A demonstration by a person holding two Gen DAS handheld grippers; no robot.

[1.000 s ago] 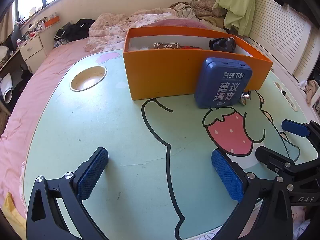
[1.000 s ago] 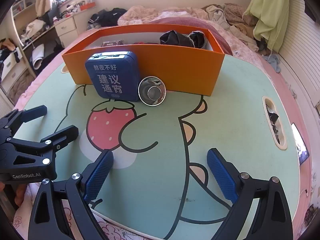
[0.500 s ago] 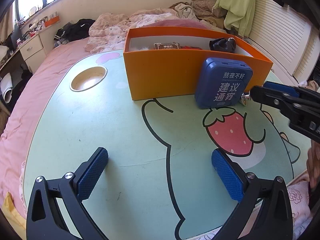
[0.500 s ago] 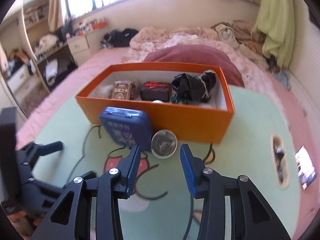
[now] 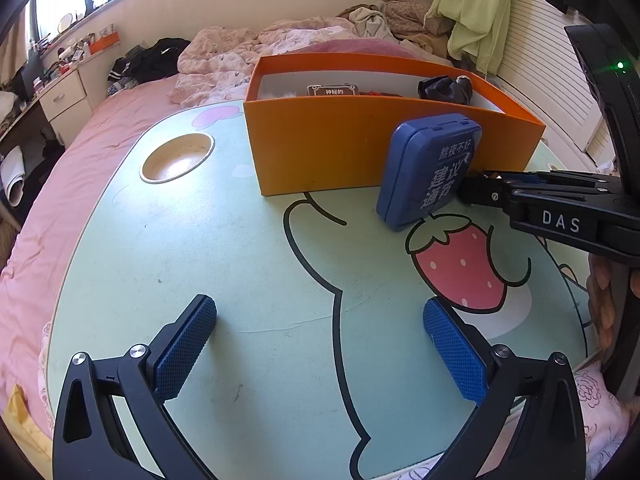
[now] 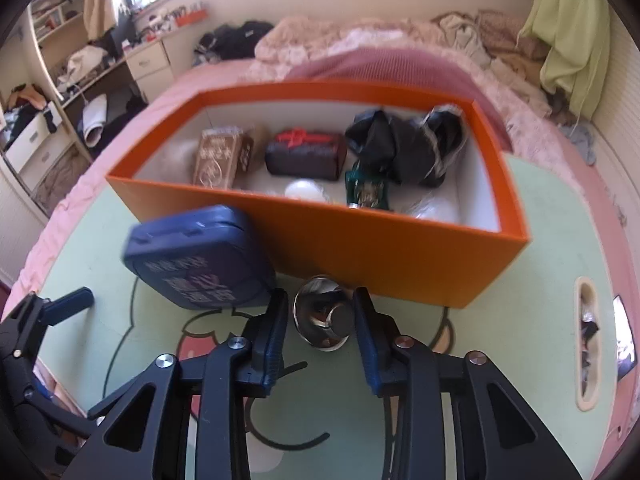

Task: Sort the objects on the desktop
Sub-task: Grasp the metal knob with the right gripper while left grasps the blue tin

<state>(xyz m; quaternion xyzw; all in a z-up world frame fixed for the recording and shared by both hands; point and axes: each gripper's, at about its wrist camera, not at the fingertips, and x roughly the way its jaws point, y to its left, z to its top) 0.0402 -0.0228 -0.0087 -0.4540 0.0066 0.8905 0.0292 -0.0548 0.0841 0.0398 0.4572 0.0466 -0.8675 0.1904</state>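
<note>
An orange box point(image 5: 320, 152) stands on the green cartoon table point(image 5: 224, 264) and holds several small items. A blue tin point(image 5: 430, 170) leans against its front wall; it also shows in the right wrist view point(image 6: 200, 260). A small shiny metal cup point(image 6: 325, 322) lies on its side in front of the box point(image 6: 360, 248). My right gripper point(image 6: 320, 320) is partly open, its pads on either side of the cup, apparently not touching it. My left gripper point(image 5: 320, 344) is wide open and empty above the near table.
A round cup hole point(image 5: 177, 157) is sunk in the table at far left and a slot point(image 6: 587, 332) near the right edge. A pink bed with heaped bedding point(image 5: 280, 40) surrounds the table. The right gripper's body point(image 5: 560, 208) reaches in from the right.
My right gripper has moved forward and down to the metal cup and narrowed around it. The blue tin has been nudged and turned a little. The left gripper has not moved.
</note>
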